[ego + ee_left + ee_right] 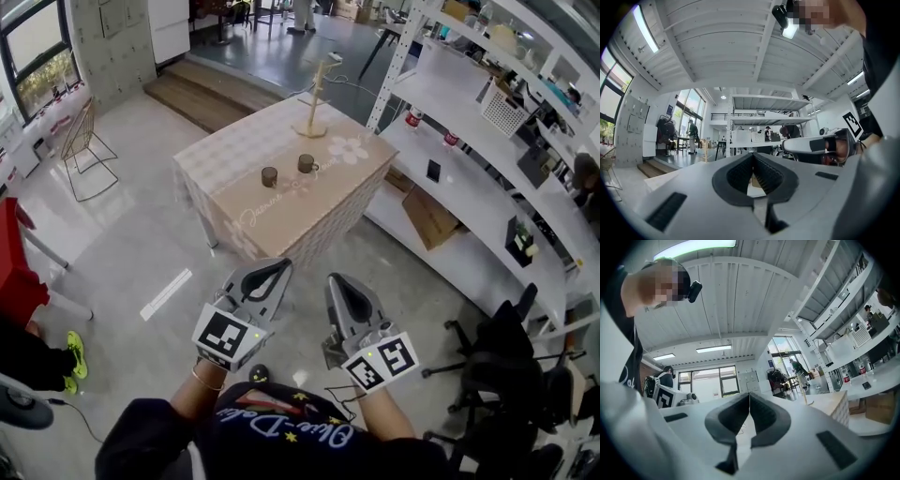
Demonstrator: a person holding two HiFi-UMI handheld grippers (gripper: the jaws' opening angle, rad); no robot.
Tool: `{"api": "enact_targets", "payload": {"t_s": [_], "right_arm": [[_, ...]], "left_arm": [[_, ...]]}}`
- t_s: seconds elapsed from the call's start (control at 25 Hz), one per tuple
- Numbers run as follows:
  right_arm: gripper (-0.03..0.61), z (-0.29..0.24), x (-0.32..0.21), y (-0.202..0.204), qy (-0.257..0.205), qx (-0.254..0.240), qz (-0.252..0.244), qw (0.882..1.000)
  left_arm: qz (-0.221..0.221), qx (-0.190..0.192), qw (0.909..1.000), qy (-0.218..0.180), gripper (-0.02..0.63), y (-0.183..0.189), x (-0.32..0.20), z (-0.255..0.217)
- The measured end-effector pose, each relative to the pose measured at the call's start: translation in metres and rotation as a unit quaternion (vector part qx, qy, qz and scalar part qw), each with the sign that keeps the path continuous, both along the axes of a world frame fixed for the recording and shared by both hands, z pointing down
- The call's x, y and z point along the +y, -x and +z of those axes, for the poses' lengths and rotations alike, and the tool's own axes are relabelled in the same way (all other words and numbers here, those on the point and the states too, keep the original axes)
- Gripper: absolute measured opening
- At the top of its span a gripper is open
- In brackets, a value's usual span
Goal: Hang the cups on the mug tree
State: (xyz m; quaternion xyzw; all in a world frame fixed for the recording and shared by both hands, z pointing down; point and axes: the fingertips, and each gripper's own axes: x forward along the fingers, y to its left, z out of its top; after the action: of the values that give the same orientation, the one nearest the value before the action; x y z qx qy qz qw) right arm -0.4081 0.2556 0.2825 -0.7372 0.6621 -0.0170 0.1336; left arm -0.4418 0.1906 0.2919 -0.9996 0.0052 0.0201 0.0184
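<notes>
Low in the frame, the left tool point(273, 272) and right tool point(338, 285) are pinched shut and empty, so reaching the bench point(281, 214) at centre unopened risks toppling the left cup point(269, 176) or right cup point(307, 164).

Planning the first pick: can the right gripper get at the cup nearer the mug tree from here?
Probably not yet. The right gripper is held near the body, jaws together, and the cup sits on the table across open floor. Nothing blocks it; walk up first.
</notes>
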Motion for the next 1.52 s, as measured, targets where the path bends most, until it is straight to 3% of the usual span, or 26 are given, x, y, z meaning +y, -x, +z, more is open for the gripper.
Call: {"api": "enact_targets", "payload": {"t_s": [0.52,0.76,1.2,1.52], "right_arm": [[0.011,0.006,-0.035,0.006,0.023,0.007,0.035,0.999],[0.011,0.011,-0.032,-0.009,0.022,-0.005,0.053,0.998],[0.011,0.012,-0.059,-0.029,0.007,-0.012,0.016,1.0],[0.011,0.014,-0.062,-0.059,0.007,-0.015,0.001,1.0]], "left_arm": [[0.035,0.0,0.9992,0.021,0.008,0.001,-0.041,0.009],[0.044,-0.004,0.9987,0.025,0.008,-0.007,-0.042,0.019],[0.007,-0.025,0.9996,0.013,0.008,-0.017,-0.061,0.022],[0.007,-0.02,0.9997,0.012,0.008,-0.055,-0.062,0.017]]}}
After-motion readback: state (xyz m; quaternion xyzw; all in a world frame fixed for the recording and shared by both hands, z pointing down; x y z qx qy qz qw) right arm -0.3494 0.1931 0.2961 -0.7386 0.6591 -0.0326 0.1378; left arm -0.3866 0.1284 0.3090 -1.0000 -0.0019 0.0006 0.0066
